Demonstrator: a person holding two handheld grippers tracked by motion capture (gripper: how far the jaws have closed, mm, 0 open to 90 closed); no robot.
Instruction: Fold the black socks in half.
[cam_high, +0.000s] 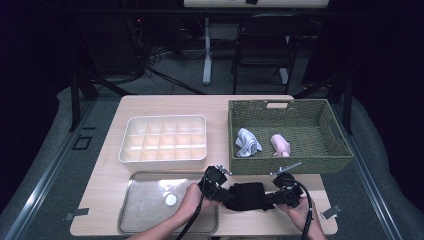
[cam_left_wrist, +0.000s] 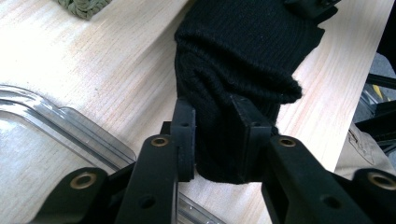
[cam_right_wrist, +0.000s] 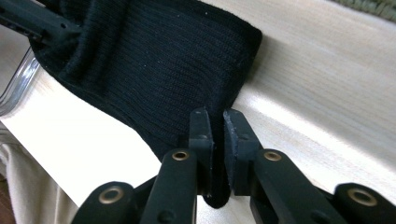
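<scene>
Jaws first: left gripper (cam_left_wrist: 212, 140) is pinching a thick bunched end of the black knit cloth (cam_left_wrist: 243, 51), right gripper (cam_right_wrist: 218, 140) is clamped nearly flat on the thin opposite edge. So I've got both ends gripped. No earlier pic to compare, so can't say more on motion.

Cloth sits on the worktop (cam_high: 115, 190) near the front edge, between clear tray (cam_high: 145, 210) and green basket (cam_high: 290, 135), w/ most of it resting on the wood.

Progress, my read: pick-up is done, fold/roll or transfer isn't. Basket holds a blue-grey cloth (cam_high: 247, 142) and a pink one (cam_high: 280, 145); white divided box (cam_high: 162, 140) looks bare, as far as I can tell. Black cloth is prob. the item in hand; the rest is left.
</scene>
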